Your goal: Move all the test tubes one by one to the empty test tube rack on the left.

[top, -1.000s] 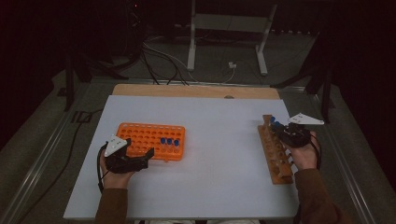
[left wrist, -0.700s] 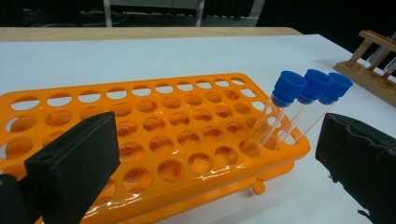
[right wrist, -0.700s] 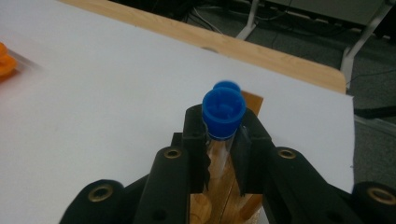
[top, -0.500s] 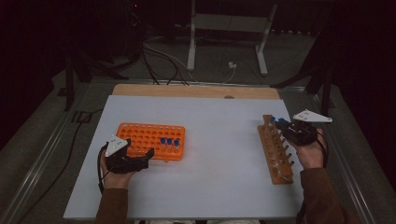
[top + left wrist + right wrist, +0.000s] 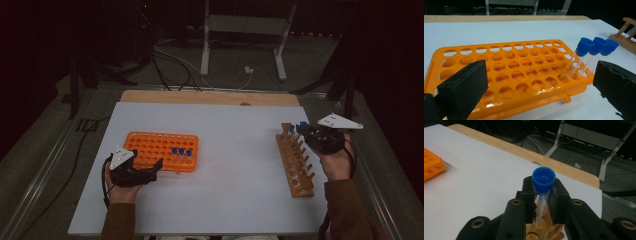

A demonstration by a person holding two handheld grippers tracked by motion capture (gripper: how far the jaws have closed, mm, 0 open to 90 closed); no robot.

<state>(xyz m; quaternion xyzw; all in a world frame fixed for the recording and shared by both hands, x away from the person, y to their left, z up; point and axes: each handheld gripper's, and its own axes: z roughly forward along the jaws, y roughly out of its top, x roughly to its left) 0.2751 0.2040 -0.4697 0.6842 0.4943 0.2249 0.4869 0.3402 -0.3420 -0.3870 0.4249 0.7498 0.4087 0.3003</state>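
Right hand-held gripper (image 5: 541, 202) found closed on a blue-capped test tube (image 5: 543, 185), pads pressed to the clear barrel just below the cap, tube upright. Tube held directly above the far end of the wooden peg rack (image 5: 296, 161), lower tip close over the rack's holes; contact with the rack could not be determined. Wooden peg rack noted lying lengthwise at the right side of the white bench (image 5: 235, 150).

Left hand-held gripper (image 5: 536, 82) found wide open, nothing between the pads, resting at the near edge of the orange tube rack (image 5: 506, 75), well to the left of the wooden peg rack. Three more blue-capped tubes (image 5: 596, 48) seen leaning together in the orange rack's end holes nearest the wooden peg rack.
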